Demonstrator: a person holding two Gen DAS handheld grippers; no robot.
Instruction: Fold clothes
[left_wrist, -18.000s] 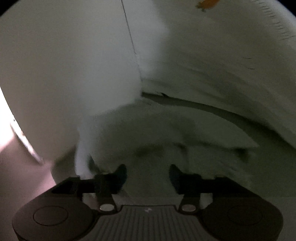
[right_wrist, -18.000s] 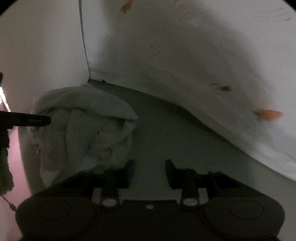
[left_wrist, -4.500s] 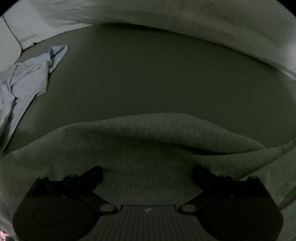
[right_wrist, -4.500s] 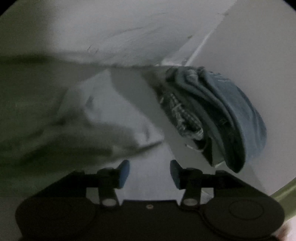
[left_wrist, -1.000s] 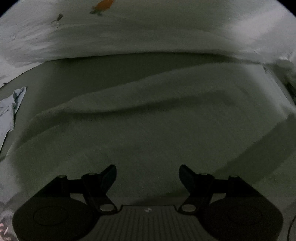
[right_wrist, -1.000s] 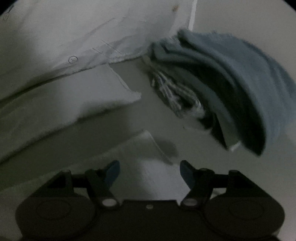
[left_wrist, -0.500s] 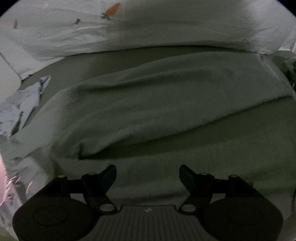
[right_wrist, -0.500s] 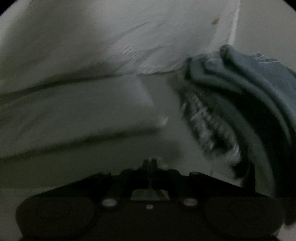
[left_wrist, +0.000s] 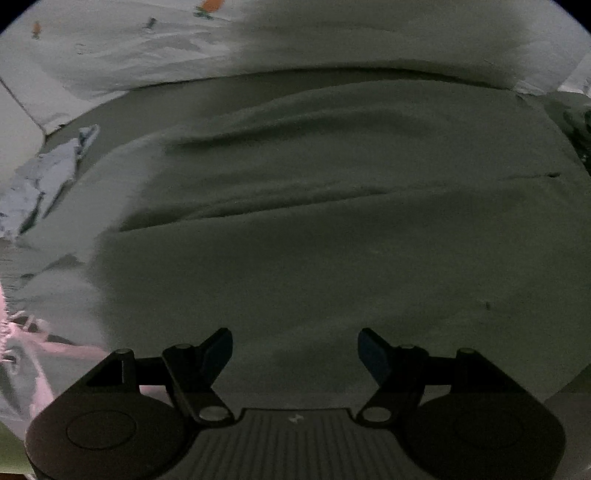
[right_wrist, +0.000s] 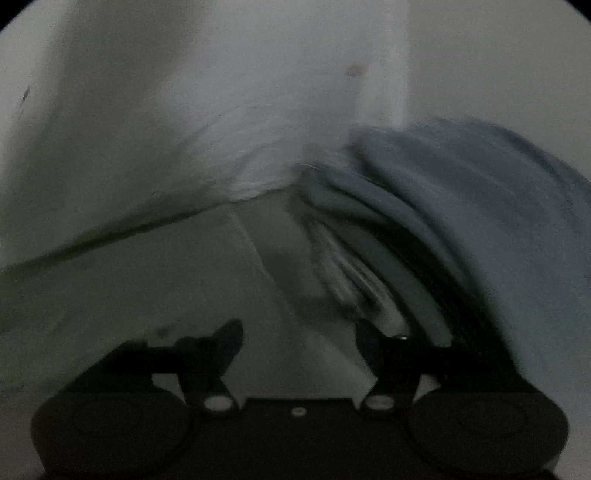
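The grey towel (left_wrist: 332, 229) lies folded beneath the spread, empty left tool (left_wrist: 294, 352); the right tool (right_wrist: 298, 345) gapes empty too.

- My right wrist view is smeared with motion blur: the blue clothes pile (right_wrist: 480, 229) has no sharp edges, and its striped layer (right_wrist: 354, 280) is only streaks.
- The grey towel (left_wrist: 332, 221) runs under my left gripper (left_wrist: 295, 354), its near edge hidden.
- The light blue garment (left_wrist: 44, 181) is cut off at the left edge.
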